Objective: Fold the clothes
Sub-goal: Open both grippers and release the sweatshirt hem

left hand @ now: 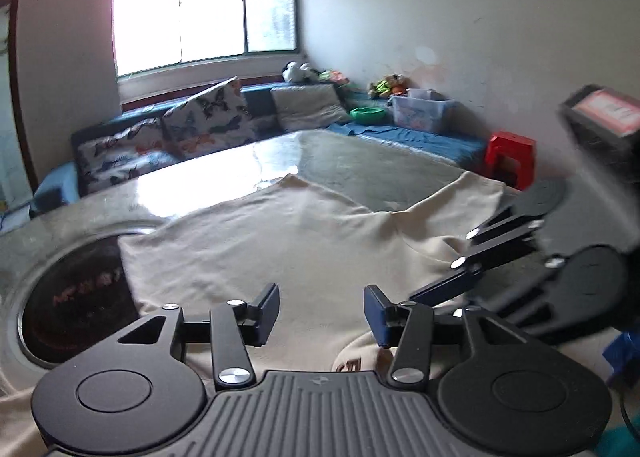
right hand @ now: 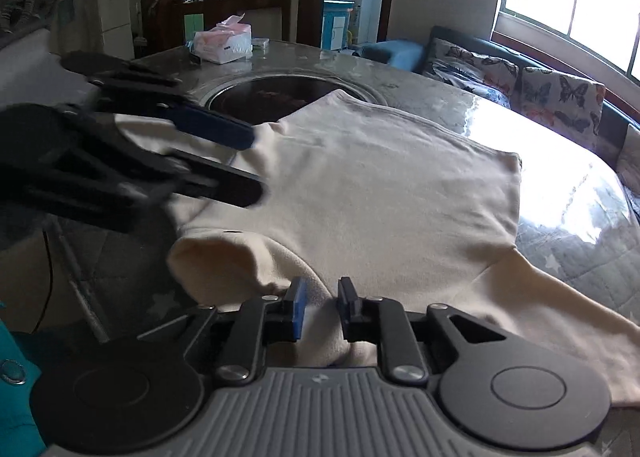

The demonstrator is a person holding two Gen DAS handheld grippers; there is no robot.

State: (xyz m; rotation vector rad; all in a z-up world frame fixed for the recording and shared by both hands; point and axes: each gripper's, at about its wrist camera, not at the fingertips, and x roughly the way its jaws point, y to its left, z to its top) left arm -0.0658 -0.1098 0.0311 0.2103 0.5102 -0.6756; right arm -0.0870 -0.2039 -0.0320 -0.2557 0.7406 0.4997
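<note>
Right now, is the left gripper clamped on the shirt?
No, in the left wrist view the left gripper has its jaws well apart above the cream shirt, with no cloth pinched between them.

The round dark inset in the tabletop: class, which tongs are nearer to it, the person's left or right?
Left. The left tongs hover over the cream garment right beside the dark inset; the right tongs sit at the garment's far side from it.

right gripper (left hand: pixel 476 257): motion-blurred in the left wrist view, body cut by the right edge
left gripper (right hand: pixel 248 165): smeared in the right wrist view
cream garment (right hand: pixel 380 193): near hem hidden under both camera mounts
dark round inset (left hand: pixel 76 297): lettering unreadable, right side covered by cloth
</note>
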